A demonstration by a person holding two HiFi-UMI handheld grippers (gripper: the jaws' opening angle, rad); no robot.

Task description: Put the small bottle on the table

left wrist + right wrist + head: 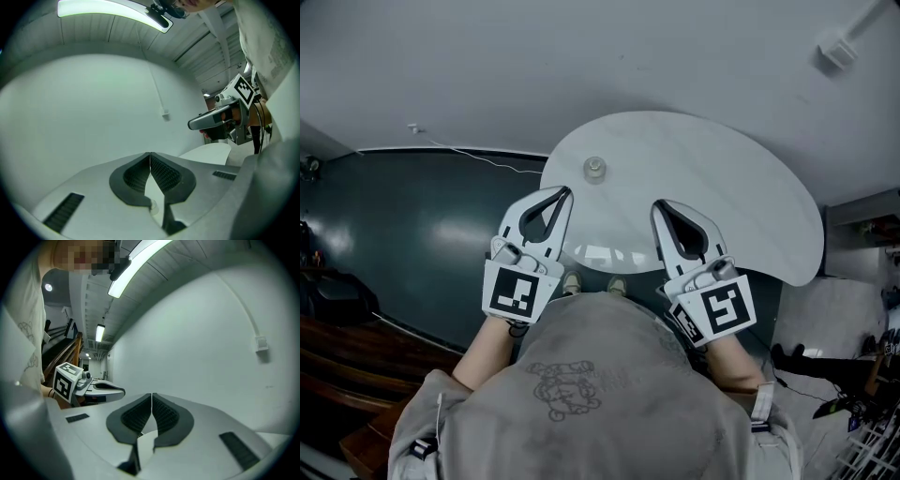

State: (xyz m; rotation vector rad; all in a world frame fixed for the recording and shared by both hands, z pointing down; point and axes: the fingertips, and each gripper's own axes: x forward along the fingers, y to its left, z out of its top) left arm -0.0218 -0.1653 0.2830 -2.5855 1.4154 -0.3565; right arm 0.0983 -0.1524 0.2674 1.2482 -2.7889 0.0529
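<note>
The left claw [150, 161] fills the lower centre of the frame, its dark ribbed jaws pressed together with nothing between them. In the gap below the tips shows what looks like the small bottle [153, 206] on pale tabletop [211, 152]. At the right middle the right claw [192, 124] juts leftward, side-on. A ceiling light [108, 9] glows at upper left.

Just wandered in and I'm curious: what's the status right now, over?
Left gripper shut, empty. Right gripper shut, empty. Small bottle upright on the table, beyond both. Nothing in the way.
</note>
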